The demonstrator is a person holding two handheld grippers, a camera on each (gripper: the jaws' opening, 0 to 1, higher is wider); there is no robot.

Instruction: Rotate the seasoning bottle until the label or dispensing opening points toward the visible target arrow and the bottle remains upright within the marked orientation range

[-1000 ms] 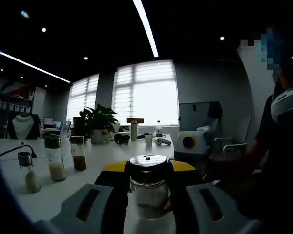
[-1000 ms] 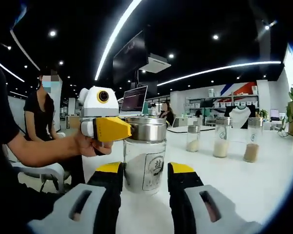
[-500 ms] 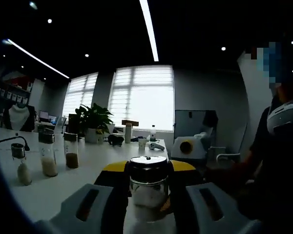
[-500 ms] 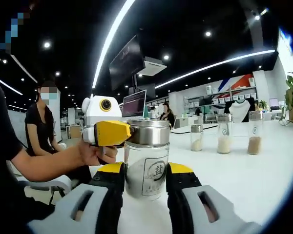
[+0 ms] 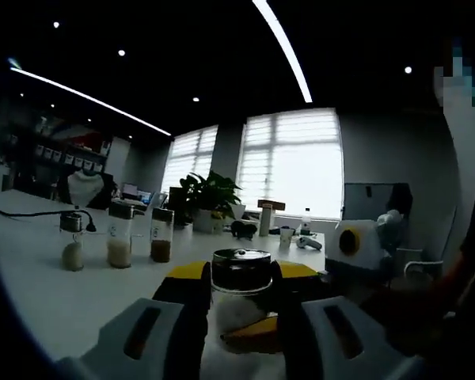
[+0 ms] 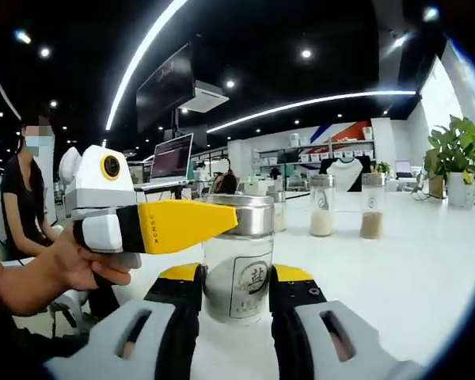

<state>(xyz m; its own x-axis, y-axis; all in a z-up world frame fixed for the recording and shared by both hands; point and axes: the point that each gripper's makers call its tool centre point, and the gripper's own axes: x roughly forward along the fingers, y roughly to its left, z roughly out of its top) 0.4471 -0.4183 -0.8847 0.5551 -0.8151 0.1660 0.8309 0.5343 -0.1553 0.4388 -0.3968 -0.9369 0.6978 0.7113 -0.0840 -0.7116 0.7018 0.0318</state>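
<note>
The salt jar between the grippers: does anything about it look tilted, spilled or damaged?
Nothing stands out. The salt jar stands upright on the white table, its metal lid on, with no grains spilled around it. The right gripper holds its glass body, and the left gripper reaches across the lid. The three jars behind also stand upright.

Centre of the right gripper view: clear glass seasoning bottle (image 6: 237, 277) with brushed-metal cap and a paper label. Lower frame: right gripper (image 6: 234, 289), matt grey plastic with yellow-tipped black jaws. At right, smooth, glossy white table (image 6: 396, 269).
</note>
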